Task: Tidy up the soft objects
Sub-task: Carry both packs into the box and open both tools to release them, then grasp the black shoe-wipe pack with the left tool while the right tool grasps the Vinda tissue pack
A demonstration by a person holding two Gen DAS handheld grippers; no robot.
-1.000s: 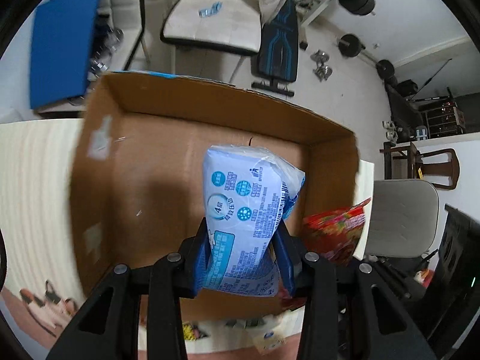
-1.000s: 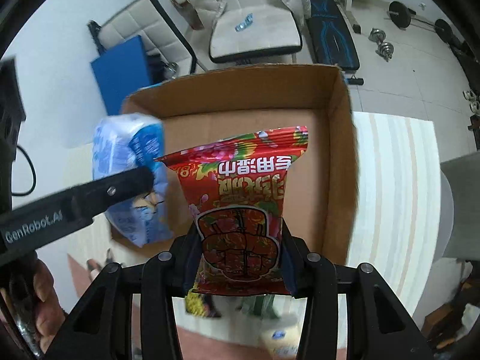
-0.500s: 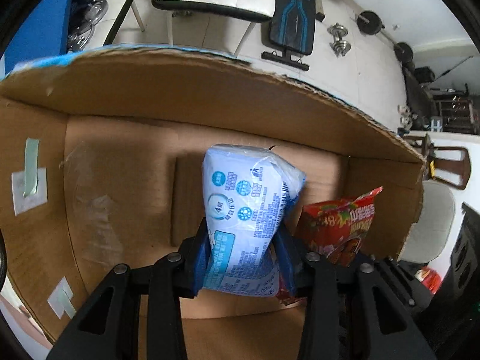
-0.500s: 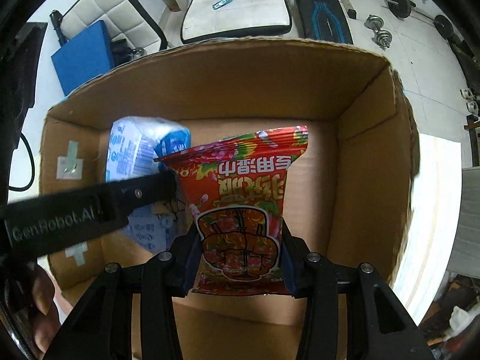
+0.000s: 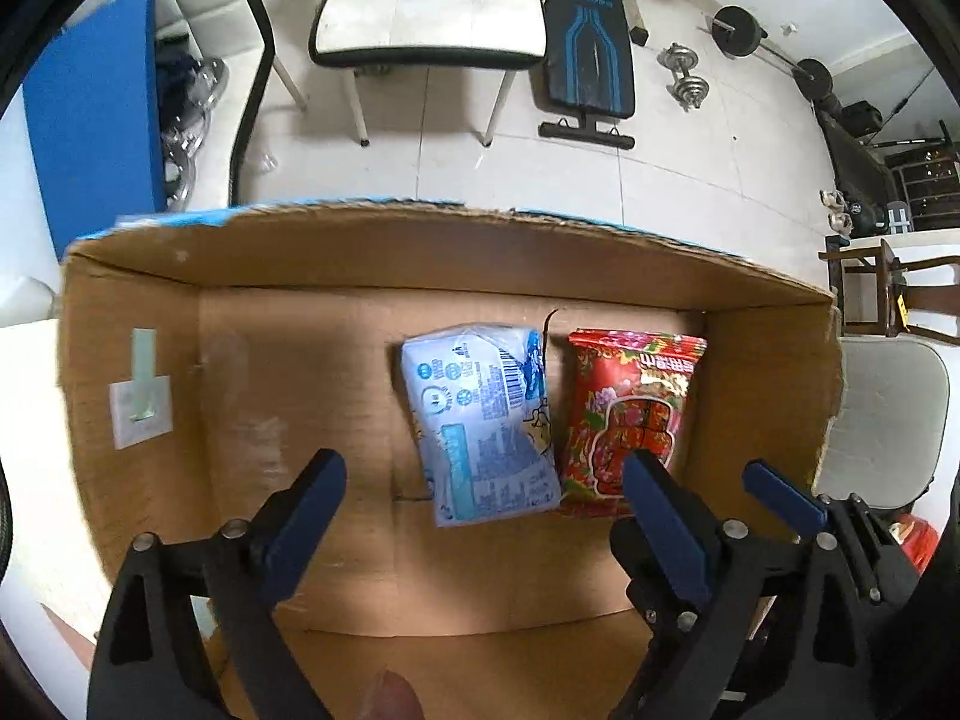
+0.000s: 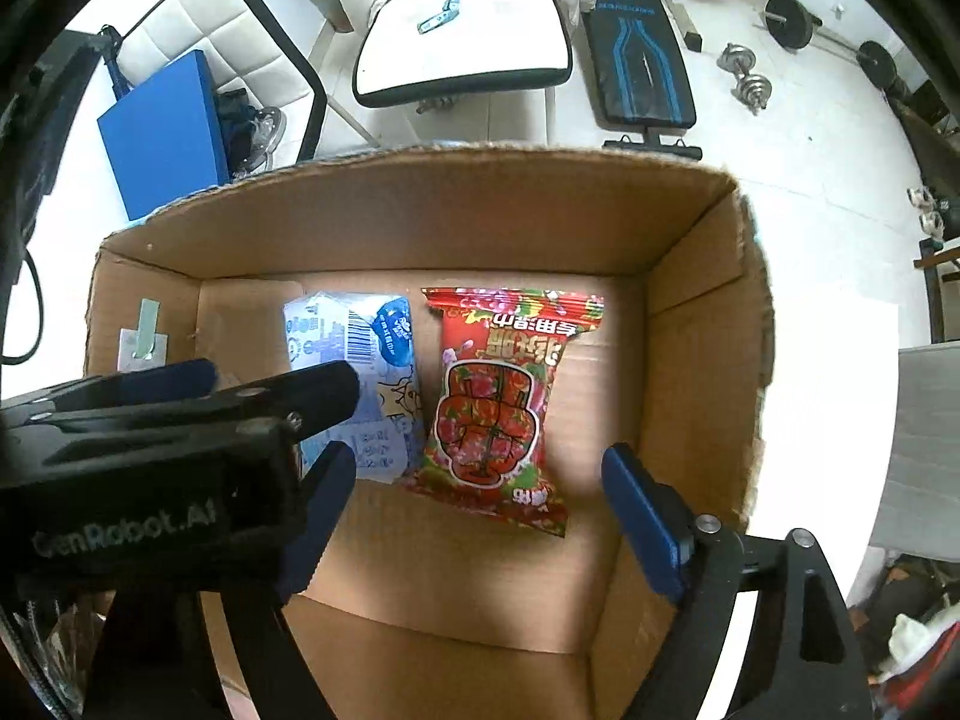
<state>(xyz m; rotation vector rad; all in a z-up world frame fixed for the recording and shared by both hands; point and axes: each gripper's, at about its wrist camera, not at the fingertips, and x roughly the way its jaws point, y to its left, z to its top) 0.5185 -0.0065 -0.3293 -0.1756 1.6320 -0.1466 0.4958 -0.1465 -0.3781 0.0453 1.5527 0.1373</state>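
A blue and white soft pack (image 5: 480, 420) lies flat on the floor of an open cardboard box (image 5: 372, 258). A red printed pack (image 5: 630, 414) lies beside it on its right. My left gripper (image 5: 486, 480) is open and empty above the near part of the box, its jaws wide apart. My right gripper (image 6: 474, 468) is open and empty above the red pack (image 6: 498, 402). The blue pack (image 6: 366, 360) is partly hidden in the right wrist view by the left gripper's body. The box also shows in the right wrist view (image 6: 690, 312).
A white padded chair (image 5: 426, 6) stands beyond the box, with a black and blue weight bench (image 5: 591, 48) and dumbbells (image 5: 687, 78) on the tiled floor. A blue panel (image 5: 90, 114) leans at the left. A grey chair (image 5: 888, 420) is at the right.
Both grippers have opened and let go of their packs. The blue pack and the red pack now lie flat side by side in the box, and both grippers have drawn back.
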